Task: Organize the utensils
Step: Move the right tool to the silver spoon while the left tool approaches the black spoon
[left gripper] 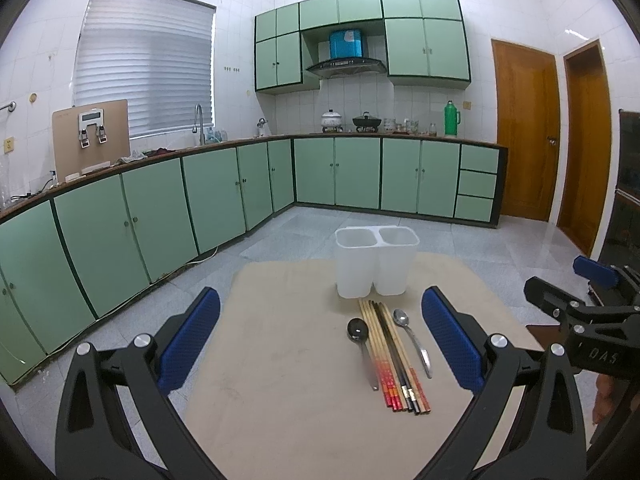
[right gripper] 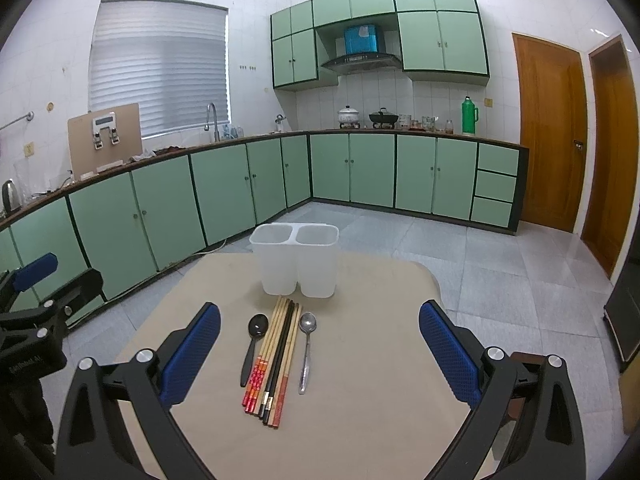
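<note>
The left gripper [left gripper: 320,344] hangs above the near edge of the beige table [left gripper: 280,400] with its blue-padded fingers [left gripper: 192,340] spread wide and nothing between them; the right gripper [right gripper: 320,344] is spread the same way, also empty. Just ahead of both, between their fingers, the utensils lie side by side on the tabletop, handles toward the grippers: a black spoon [right gripper: 253,344] on the left, a bundle of chopsticks [right gripper: 276,360] in the middle, a metal spoon [right gripper: 307,348] on the right. Just beyond the utensil tips stands a white two-compartment holder [right gripper: 296,260], upright, both compartments empty. Farther off, green cabinets [right gripper: 224,184] line the kitchen walls.
</note>
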A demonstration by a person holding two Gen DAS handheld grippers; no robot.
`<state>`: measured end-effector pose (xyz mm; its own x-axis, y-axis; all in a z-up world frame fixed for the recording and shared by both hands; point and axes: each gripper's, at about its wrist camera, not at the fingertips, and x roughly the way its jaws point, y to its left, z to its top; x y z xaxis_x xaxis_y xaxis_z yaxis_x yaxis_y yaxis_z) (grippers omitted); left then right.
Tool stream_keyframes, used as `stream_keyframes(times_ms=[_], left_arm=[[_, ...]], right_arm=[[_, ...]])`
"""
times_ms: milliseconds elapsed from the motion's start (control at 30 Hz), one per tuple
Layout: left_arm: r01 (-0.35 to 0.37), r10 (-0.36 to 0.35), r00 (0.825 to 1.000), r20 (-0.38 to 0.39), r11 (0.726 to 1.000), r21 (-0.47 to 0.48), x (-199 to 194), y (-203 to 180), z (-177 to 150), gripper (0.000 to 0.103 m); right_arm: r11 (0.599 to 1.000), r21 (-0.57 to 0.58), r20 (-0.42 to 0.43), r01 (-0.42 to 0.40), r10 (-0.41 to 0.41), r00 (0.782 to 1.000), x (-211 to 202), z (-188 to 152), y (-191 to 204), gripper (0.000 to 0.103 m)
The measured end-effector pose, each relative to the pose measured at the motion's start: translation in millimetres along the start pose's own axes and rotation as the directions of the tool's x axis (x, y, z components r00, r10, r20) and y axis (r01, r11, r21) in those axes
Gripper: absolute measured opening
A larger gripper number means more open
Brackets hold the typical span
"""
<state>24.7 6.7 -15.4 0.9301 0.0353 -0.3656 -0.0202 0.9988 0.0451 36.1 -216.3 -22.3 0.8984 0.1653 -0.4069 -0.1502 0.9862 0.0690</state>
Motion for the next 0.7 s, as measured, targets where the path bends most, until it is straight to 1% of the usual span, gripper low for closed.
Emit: stream_keyframes(times_ms=[100,200,267,400,467,500,533,567,600,700], left_arm=[[-0.012,0.012,0.999,-0.038,1.000,0.008,20,6,-1,0.098],[-0.024,0.025,0.995,-0.092,1.000,0.008,45,14,-6,0.098],[-0.031,0.033,0.991,-0.128,0.999,0.014,63,18,-9,0.098],[-0.035,0.041,0.976,-0.213,0.999,0.031,105,22,-20,0.098],[-0.026,0.034,0.965,-0.261,0.999,0.032,129,24,-27,0.098],[-0.021,0.029,0.960,-0.279,0.999,0.032,136,23,-28,0.098],[-0.015,0.023,0.954,-0.297,0.999,0.032,146,21,-32,0.098],[-0.014,0.024,0.948,-0.317,0.999,0.034,155,18,-35,0.098],[-0.010,0.021,0.944,-0.330,0.999,0.034,164,18,-37,0.098],[0.011,0.002,0.927,-0.376,0.999,0.031,189,14,-43,0.098]], right_arm=[[1.000,-0.012,-0.036,0.021,-0.021,0.999,21,0,-4,0.097],[1.000,-0.012,-0.070,0.021,-0.022,0.997,42,-1,-9,0.097],[1.000,-0.013,-0.118,0.018,-0.019,0.993,66,-2,-12,0.097],[1.000,-0.009,-0.194,-0.009,0.007,0.981,109,-8,-16,0.097],[1.000,0.001,-0.246,-0.021,0.020,0.969,138,-13,-18,0.097],[1.000,0.003,-0.259,-0.026,0.026,0.965,146,-15,-19,0.097],[0.999,0.000,-0.288,-0.034,0.033,0.957,163,-19,-20,0.095],[0.999,-0.006,-0.307,-0.037,0.033,0.951,172,-21,-19,0.092],[0.999,-0.013,-0.320,-0.040,0.034,0.947,179,-23,-19,0.090],[0.998,-0.015,-0.388,-0.066,0.055,0.920,211,-35,-22,0.083]])
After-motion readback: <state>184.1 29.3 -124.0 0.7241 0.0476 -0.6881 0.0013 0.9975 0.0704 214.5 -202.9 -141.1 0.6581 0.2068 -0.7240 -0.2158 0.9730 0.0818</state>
